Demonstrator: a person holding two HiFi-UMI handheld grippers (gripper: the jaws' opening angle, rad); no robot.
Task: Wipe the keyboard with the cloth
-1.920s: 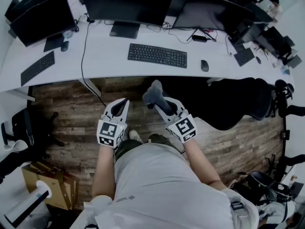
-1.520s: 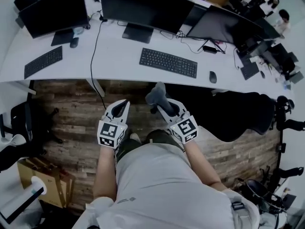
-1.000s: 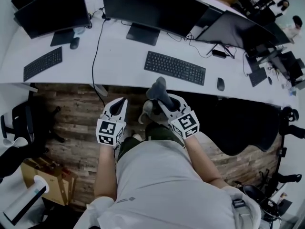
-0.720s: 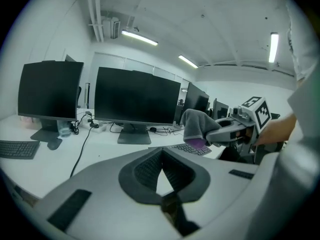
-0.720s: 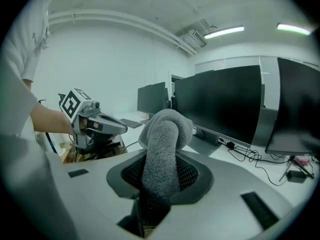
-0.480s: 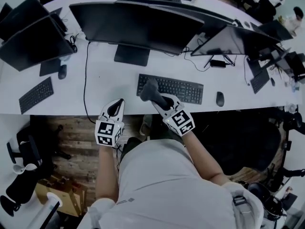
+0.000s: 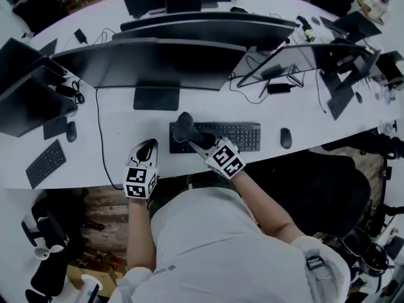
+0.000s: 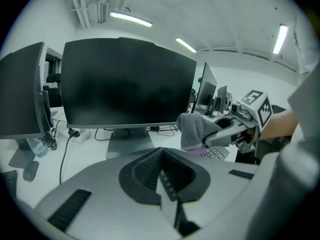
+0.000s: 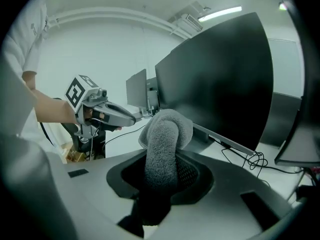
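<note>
The right tool [image 7: 193, 141] is clamped on the grey cloth [image 7: 184, 125]; in the right gripper view a thick fold of it stands up between the two jaws and bulges out past their tips. The cloth sits over the left end of the black keyboard [image 7: 237, 136], which lies on the white table [image 7: 120, 131] just in front of the wide dark monitor [image 7: 158, 62]. Whether the cloth touches the keys cannot be told. The left tool [image 7: 146, 149] hangs over the near edge of the table, left of the keyboard and apart from it, its jaws pressed together with nothing between them. A mouse [image 7: 285, 137] lies just right of the keyboard.
</note>
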